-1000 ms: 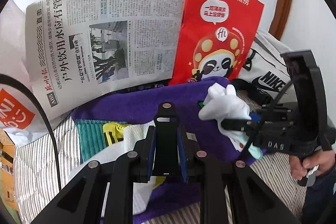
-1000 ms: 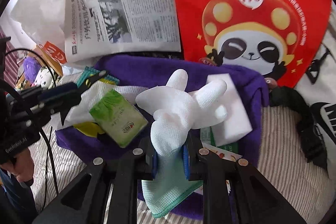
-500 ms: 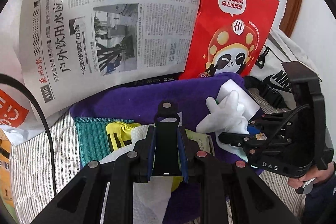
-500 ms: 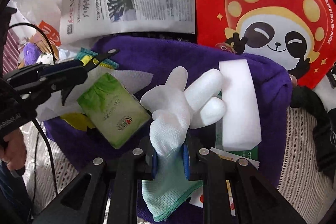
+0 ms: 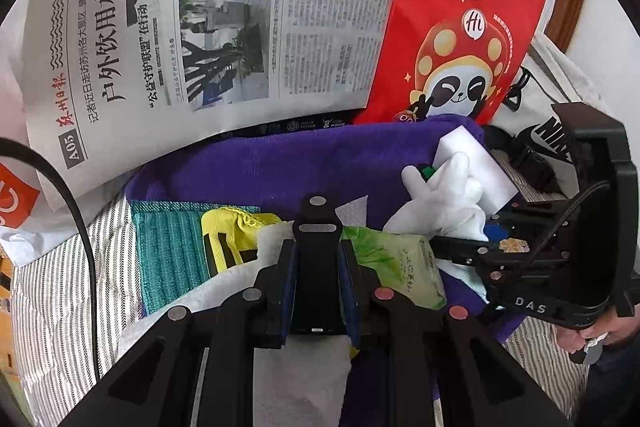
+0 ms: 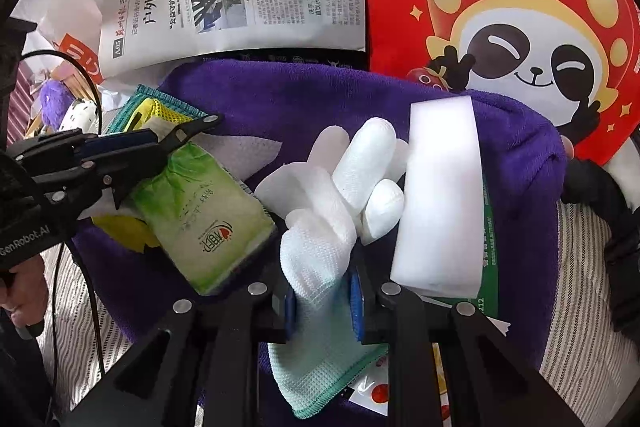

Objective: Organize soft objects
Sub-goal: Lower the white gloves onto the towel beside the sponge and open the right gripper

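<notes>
Newspaper [image 5: 208,27] and red bag [image 5: 460,39] stand behind a purple towel [image 5: 280,167]. On the towel lie a white sponge [image 6: 440,195] and green tissue pack [image 6: 204,215]. Right tool [image 6: 322,301], angled down, clenched on a white glove [image 6: 320,239]; left tool [image 5: 318,291] pinches a white tissue sheet [image 5: 296,379].

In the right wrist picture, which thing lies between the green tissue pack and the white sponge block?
The white glove, held by the right gripper, lies between the green tissue pack and the white sponge block, in the right wrist view.

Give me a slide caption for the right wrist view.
Right gripper clamps a white knit glove with teal cuff above a purple towel, beside a white foam block.
</notes>
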The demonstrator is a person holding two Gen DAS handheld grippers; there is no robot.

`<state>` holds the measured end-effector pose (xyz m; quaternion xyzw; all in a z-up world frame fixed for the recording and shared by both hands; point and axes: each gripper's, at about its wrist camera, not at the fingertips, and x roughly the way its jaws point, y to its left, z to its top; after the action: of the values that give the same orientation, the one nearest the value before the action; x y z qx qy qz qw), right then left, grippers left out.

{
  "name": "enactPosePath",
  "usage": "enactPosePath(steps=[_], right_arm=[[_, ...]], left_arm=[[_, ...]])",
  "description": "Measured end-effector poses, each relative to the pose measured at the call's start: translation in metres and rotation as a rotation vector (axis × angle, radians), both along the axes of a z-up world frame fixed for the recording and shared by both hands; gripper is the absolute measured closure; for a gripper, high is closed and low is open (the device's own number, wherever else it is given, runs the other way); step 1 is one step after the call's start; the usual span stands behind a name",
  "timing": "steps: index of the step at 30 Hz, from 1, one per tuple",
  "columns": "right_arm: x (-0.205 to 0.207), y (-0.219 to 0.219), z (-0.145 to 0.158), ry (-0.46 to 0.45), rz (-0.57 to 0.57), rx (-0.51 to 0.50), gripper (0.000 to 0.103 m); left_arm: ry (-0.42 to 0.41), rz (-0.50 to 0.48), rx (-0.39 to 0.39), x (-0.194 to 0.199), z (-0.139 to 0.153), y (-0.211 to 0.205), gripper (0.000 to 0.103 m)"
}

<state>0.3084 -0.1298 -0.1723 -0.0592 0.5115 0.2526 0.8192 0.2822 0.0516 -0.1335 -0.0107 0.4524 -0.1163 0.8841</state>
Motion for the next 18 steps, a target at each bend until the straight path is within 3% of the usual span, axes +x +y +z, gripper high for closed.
enactPosePath(steps=[5, 8, 12, 18], right_arm=[[0.000, -0.002, 0.000, 0.007, 0.022, -0.002, 0.076], [0.002, -0.001, 0.000, 0.018, 0.034, 0.005, 0.061], [-0.002, 0.005, 0.002, 0.023, 0.056, -0.049, 0.050], [-0.013, 0.007, 0.009, -0.001, 0.049, -0.137, 0.047]], left_arm=[[0.010, -0.007, 0.000, 0.000, -0.005, 0.001, 0.083], [0.019, -0.009, -0.008, 0.002, -0.006, 0.002, 0.082], [0.028, -0.027, -0.001, 0.002, -0.006, 0.003, 0.082], [0.040, -0.064, 0.029, -0.002, 0.000, 0.000, 0.078]])
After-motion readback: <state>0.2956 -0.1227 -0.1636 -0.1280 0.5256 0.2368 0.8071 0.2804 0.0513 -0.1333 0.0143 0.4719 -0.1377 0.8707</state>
